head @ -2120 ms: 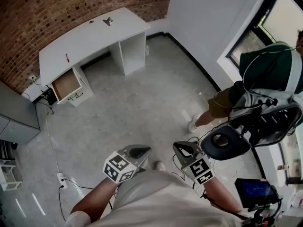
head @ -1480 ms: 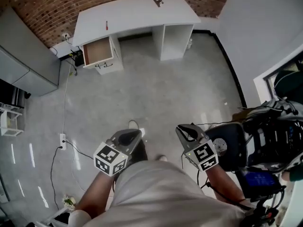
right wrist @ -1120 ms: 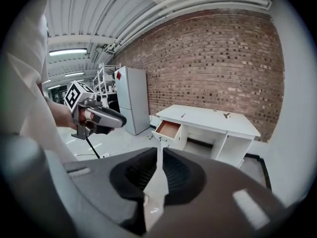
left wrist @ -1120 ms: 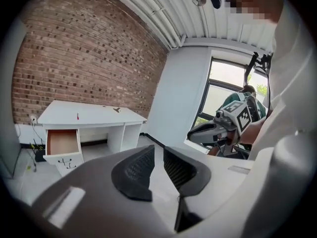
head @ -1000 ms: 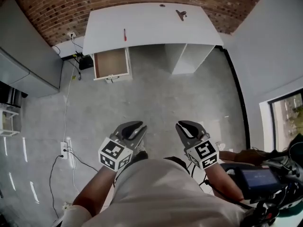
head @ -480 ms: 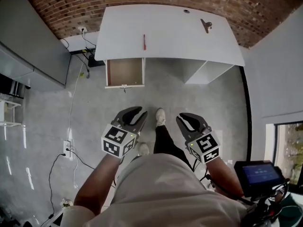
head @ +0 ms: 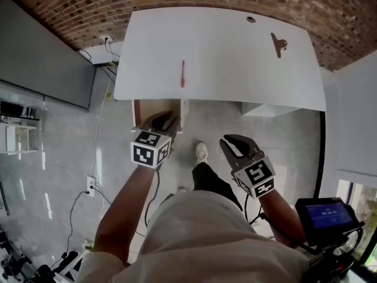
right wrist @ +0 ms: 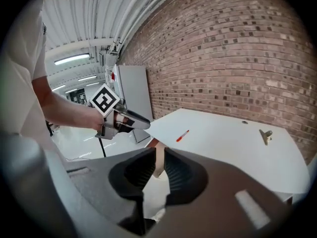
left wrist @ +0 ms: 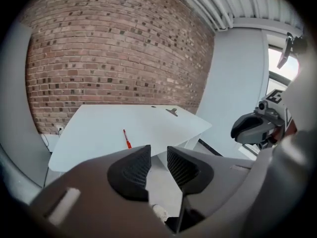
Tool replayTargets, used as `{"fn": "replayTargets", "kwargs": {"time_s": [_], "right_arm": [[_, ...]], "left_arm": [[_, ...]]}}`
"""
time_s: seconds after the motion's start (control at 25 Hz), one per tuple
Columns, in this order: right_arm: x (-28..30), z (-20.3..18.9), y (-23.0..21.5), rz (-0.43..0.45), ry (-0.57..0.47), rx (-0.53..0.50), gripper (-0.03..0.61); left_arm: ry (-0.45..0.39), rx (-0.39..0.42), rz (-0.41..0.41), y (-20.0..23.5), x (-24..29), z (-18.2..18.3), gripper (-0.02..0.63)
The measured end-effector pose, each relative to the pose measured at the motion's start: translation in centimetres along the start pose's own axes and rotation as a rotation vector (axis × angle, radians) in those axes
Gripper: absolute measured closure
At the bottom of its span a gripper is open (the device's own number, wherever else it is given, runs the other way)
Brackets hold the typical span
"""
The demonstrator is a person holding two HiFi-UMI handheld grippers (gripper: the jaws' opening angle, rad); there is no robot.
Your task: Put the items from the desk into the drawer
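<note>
Two handheld grippers poised before a white desk point(head: 224, 63), nothing put away yet.
Nearest, the left gripper point(head: 166, 120) and right gripper point(head: 234, 144) are empty, jaws slightly apart. The left hangs over the open brown wooden drawer point(head: 143, 108) under the desk's front left corner. A thin red pen point(head: 182, 74) lies near the front edge, and a dark metal clip point(head: 277, 43) lies toward the far right corner. Likely best: widen the jaws, straddle the pen's middle crosswise, close squarely.

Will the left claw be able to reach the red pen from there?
Probably yes: the left claw is open, empty, near the desk edge, and nothing lies between it and the red pen.
</note>
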State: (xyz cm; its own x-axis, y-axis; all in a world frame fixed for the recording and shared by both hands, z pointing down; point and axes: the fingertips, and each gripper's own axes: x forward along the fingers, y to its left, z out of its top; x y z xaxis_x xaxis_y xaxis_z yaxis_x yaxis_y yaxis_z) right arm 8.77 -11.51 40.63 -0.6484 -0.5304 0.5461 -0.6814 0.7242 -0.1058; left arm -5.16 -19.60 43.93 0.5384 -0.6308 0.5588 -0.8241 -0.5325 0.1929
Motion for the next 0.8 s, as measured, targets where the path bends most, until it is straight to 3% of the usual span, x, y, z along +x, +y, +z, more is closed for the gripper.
{"fn": "replayTargets", "kwargs": {"time_s": [0.16, 0.28, 0.44, 0.68, 0.8], "right_arm": [[2.4, -0.6, -7.8, 0.030, 0.043, 0.038, 0.540], [3.8, -1.3, -11.2, 0.037, 0.070, 0.075, 0.541], [4.8, -2.0, -14.1, 0.022, 0.075, 0.120, 0.540], [4.6, -5.1, -17.2, 0.002, 0.162, 0.249, 0.540], [4.2, -5.4, -18.1, -0.039, 0.145, 0.280, 0.541]], "left_arm": [[0.080, -0.013, 0.058, 3.9, 8.6, 2.6, 0.503], [0.158, -0.011, 0.086, 6.5, 13.6, 2.8, 0.503], [0.278, -0.013, 0.115, 10.6, 18.9, 0.9, 0.505], [0.365, -0.033, 0.137, 14.1, 24.9, 0.7, 0.520], [0.436, -0.021, 0.158, 15.1, 26.6, -0.5, 0.523]]}}
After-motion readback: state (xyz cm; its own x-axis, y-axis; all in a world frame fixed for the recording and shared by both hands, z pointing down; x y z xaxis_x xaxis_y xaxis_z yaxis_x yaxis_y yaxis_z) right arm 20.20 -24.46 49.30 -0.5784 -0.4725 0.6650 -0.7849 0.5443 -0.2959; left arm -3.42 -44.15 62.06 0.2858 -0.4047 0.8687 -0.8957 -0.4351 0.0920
